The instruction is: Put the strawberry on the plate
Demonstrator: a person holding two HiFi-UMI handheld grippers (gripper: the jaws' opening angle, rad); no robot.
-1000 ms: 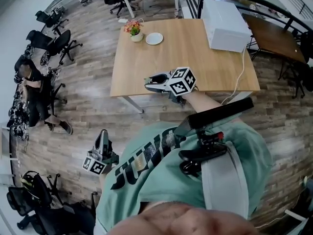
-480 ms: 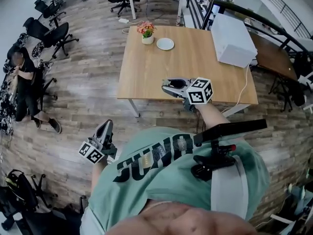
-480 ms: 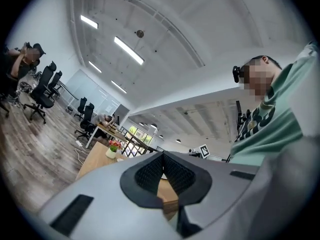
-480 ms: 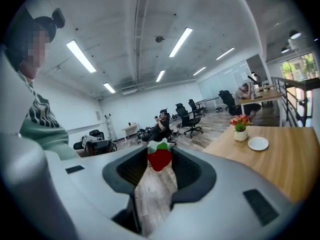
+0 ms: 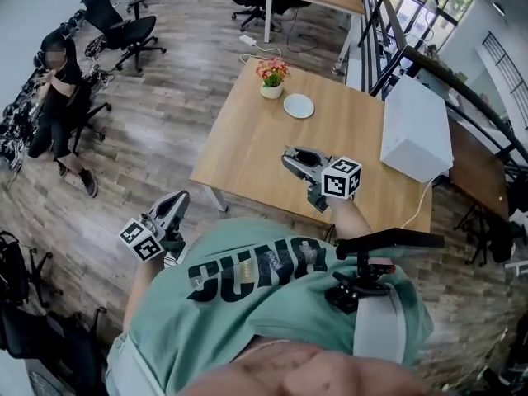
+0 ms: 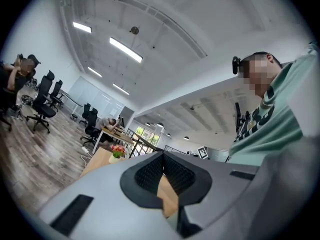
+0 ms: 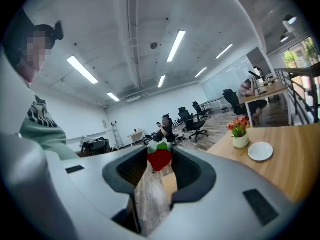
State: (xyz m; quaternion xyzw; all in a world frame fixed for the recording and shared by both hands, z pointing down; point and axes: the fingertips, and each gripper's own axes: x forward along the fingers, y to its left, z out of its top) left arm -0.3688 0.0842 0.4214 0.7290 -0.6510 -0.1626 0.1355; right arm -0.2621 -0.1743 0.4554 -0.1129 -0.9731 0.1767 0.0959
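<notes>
A red strawberry point(image 7: 160, 160) with a green top sits pinched between the pads of my right gripper point(image 7: 159, 156). In the head view the right gripper point(image 5: 290, 157) hovers over the near part of the wooden table point(image 5: 247, 151); the strawberry cannot be made out there. The small white plate point(image 5: 299, 106) lies at the table's far side, well beyond the gripper, and it shows at the right in the right gripper view as the plate point(image 7: 260, 151). My left gripper point(image 5: 178, 200) hangs off the table to the left, over the floor. Its jaws meet at the tips of the left gripper point(image 6: 163, 157), with nothing between them.
A pot of pink flowers point(image 5: 271, 77) stands next to the plate at the far edge. A big white box point(image 5: 417, 129) with a cable fills the table's right side. Office chairs point(image 5: 124, 27) and a seated person point(image 5: 58, 97) are at the far left.
The head view has swung, so the table now sits more to the right and turned. The right gripper stays over the table's near part with the strawberry. The left gripper has risen slightly.
</notes>
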